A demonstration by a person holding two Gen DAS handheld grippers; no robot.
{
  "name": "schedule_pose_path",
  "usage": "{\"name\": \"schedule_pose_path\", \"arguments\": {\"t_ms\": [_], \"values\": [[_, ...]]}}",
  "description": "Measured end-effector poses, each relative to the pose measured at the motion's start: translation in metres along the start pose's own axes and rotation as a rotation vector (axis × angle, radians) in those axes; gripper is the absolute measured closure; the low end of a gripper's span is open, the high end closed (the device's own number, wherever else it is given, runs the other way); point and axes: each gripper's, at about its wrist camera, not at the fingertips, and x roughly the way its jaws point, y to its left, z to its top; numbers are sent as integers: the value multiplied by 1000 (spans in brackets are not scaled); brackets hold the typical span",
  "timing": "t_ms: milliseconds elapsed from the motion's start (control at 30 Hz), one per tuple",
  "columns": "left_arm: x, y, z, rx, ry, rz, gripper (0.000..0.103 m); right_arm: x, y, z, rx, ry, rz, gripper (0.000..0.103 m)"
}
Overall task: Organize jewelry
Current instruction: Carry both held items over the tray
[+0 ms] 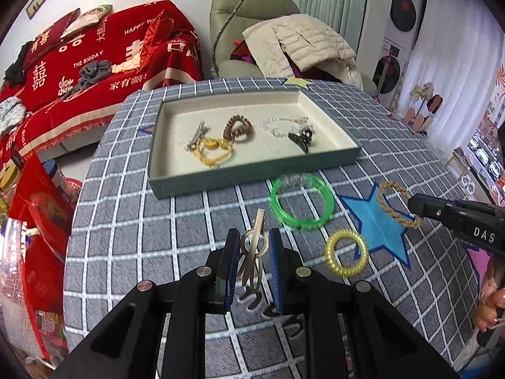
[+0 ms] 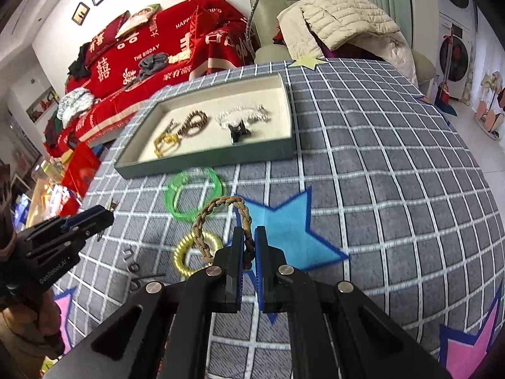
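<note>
Tabletop (image 1: 394,132) with grey checked cloth fills centre of both views. Tray (image 1: 252,180) in upper middle, holding hair ties, clips, clear bracelet. Green bangle (image 1: 301,200) on cloth just below tray. Yellow coil tie (image 1: 346,252) lower right of bangle, near blue star. Left tongs (image 1: 252,259) narrowly apart, metal hair clip (image 1: 254,246) held between pads. Right tongs (image 2: 249,249) closed on braided bracelet (image 2: 217,221), loop raised above cloth.
</note>
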Motion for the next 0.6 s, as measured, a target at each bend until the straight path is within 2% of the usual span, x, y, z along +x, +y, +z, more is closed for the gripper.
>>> {"name": "schedule_pose_path", "arguments": {"t_ms": [600], "values": [[20, 10, 57, 4, -48, 20, 63, 12, 9, 74, -22, -54, 33, 96]]}}
